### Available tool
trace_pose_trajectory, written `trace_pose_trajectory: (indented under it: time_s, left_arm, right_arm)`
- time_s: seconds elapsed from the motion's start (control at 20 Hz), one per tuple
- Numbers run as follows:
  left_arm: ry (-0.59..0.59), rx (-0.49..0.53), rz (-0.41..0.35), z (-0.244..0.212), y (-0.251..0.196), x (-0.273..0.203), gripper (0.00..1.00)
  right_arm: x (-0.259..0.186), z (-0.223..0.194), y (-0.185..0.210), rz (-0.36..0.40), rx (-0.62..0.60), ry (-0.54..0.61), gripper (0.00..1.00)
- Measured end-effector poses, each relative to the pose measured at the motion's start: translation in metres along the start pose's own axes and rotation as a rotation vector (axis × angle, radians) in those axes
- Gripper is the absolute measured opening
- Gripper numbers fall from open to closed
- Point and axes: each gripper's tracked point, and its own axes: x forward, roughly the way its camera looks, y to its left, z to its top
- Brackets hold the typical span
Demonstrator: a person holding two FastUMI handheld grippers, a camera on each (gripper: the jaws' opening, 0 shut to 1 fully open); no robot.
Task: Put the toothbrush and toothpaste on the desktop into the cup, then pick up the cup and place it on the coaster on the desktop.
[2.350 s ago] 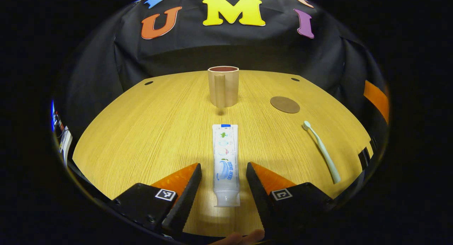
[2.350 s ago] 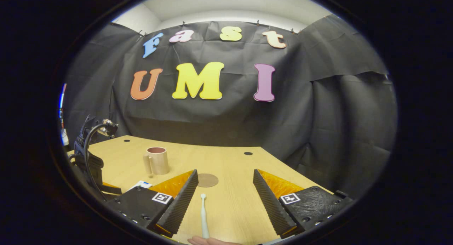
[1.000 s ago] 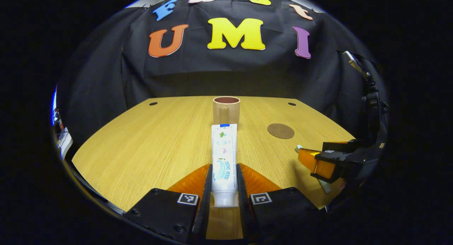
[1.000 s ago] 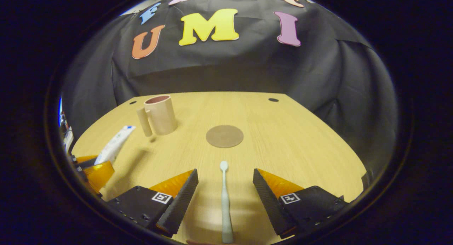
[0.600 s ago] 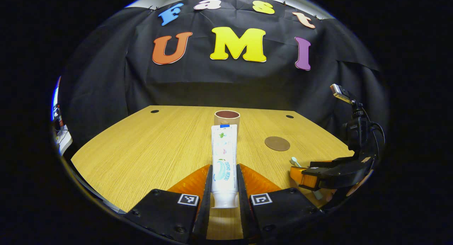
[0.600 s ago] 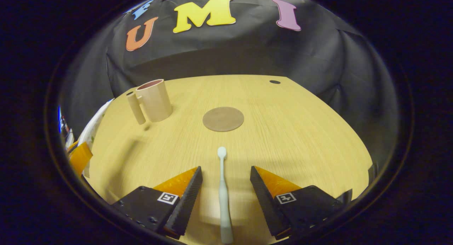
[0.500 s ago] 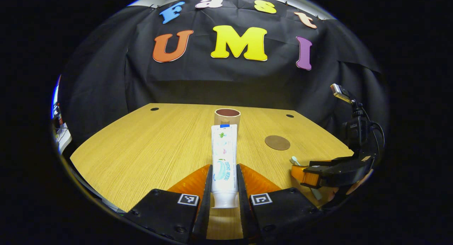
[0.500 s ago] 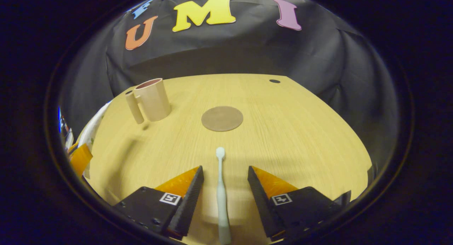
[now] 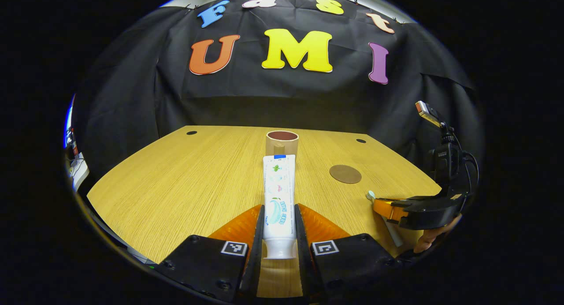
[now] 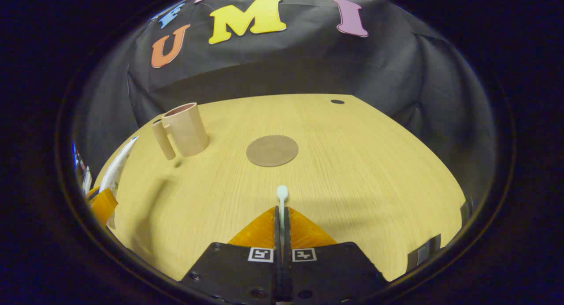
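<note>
Your right gripper (image 10: 282, 214) has both fingers pinched on the slim pale toothbrush (image 10: 281, 195), head poking forward | round brown coaster (image 10: 272, 150) just ahead on the light wooden desktop (image 10: 374, 164); beige cylindrical handled cup (image 10: 185, 128) upright far left, apart from it

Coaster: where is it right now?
In the right gripper view the coaster lies flat on the desktop, right of the cup, beyond the toothbrush head.
</note>
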Motion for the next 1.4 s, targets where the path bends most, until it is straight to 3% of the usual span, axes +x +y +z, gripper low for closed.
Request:
trace_pose_trajectory:
  time_s: [0.4,0.7,1.0,1.3,1.4]
  left_arm:
    - [-0.016,-0.012,-0.004,0.005,0.0,-0.001,0.39]
    - [-0.035,-0.011,-0.014,0.01,-0.003,-0.006,0.39]
    - [-0.151,-0.043,-0.048,0.042,-0.002,-0.021,0.39]
    - [-0.272,-0.04,-0.049,0.074,0.004,-0.032,0.39]
    - [-0.263,-0.042,-0.063,0.08,0.002,-0.025,0.39]
  right_arm:
    - [-0.018,0.001,0.008,0.053,0.0,-0.06,0.01]
    - [-0.06,0.035,0.008,0.082,0.017,-0.219,0.0]
    - [-0.118,0.075,0.004,0.066,-0.041,-0.44,0.0]
    - [-0.139,0.086,0.012,0.099,-0.05,-0.51,0.0]
    - [-0.145,0.092,0.009,0.094,-0.036,-0.54,0.0]
